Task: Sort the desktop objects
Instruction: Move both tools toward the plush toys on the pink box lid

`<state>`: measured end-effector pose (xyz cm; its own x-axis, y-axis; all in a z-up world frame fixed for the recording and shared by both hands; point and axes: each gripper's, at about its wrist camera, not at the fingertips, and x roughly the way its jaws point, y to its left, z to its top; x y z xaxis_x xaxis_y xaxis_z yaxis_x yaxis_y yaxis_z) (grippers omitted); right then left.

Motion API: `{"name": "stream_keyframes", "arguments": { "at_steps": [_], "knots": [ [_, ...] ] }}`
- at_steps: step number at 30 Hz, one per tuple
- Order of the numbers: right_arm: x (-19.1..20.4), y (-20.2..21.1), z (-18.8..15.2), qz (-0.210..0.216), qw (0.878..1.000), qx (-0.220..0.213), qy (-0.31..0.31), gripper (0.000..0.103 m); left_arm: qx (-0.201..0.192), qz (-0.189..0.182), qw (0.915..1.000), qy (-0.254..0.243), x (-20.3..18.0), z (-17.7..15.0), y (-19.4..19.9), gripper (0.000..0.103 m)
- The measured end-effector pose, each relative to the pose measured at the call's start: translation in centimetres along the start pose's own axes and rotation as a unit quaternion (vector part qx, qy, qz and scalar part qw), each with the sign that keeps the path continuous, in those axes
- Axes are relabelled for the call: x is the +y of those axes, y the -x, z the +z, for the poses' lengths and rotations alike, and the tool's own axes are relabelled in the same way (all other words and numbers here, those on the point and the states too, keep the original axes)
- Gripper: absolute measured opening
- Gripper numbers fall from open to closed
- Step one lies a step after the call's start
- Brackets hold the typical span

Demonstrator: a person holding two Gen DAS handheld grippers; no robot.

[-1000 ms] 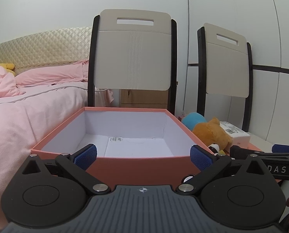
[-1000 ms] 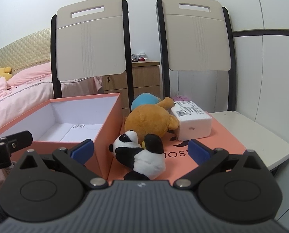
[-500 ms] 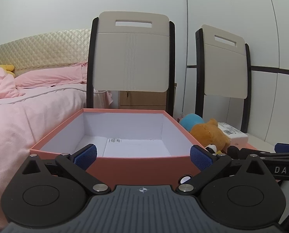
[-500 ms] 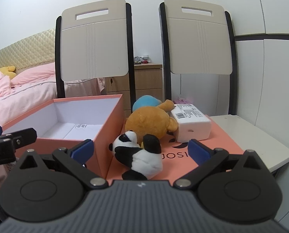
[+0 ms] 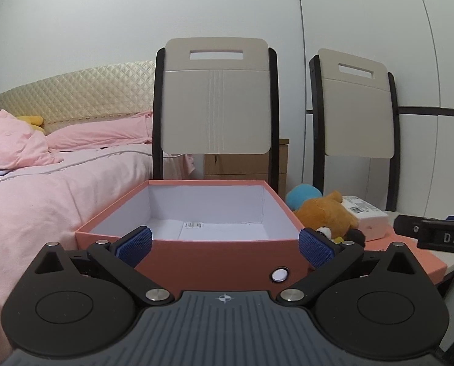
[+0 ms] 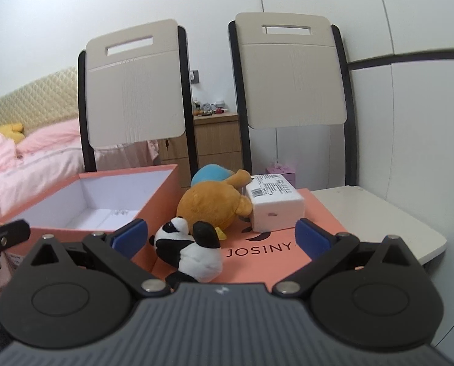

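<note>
1. My right gripper (image 6: 219, 235), black linkage with blue textured pads, stands wide open and holds nothing; the small black-and-white plush panda (image 6: 193, 250) lies between and just ahead of its fingers.
2. My left gripper (image 5: 225, 242), of the same build, is likewise spread wide and empty; it faces the near wall of the open salmon-pink cardboard box (image 5: 220, 259).
3. The box interior is white and holds only flat white paper sheets (image 5: 214, 228) on its floor; no toy is in it.
4. Beside the box, the flat salmon-pink lid printed "JOSINY" (image 6: 288, 244) carries the unsorted things: the panda nearest me, an orange-brown plush bear (image 6: 214, 204) behind it, a blue round plush (image 6: 211, 174) farther back, and a white rectangular carton with a barcode label (image 6: 275, 201) touching the bear.
5. I judge sorting has not begun: this is the approach to the first pick.
6. The next move calls for advancing the right gripper around the panda's soft body, closing gently, then carrying it left over the box rim.
</note>
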<state>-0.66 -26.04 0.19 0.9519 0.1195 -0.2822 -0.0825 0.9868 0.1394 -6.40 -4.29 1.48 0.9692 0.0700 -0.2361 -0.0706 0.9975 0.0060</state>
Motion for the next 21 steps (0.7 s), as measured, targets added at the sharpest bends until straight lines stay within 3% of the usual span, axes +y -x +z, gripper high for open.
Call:
{"name": "stream_keyframes", "arguments": {
  "at_steps": [12, 21],
  "knots": [
    [-0.8, 3.8, 0.6, 0.028, 0.997, -0.018, -0.072, 0.103, 0.001, -0.02, 0.9993, 0.032, 0.5, 0.8, 3.1, 0.103],
    [-0.1, 4.9, 1.2, 0.006, 0.999, 0.003, -0.041, 0.103, -0.012, -0.042, 0.9965, 0.071, 2.1, 1.5, 3.4, 0.103]
  ]
}}
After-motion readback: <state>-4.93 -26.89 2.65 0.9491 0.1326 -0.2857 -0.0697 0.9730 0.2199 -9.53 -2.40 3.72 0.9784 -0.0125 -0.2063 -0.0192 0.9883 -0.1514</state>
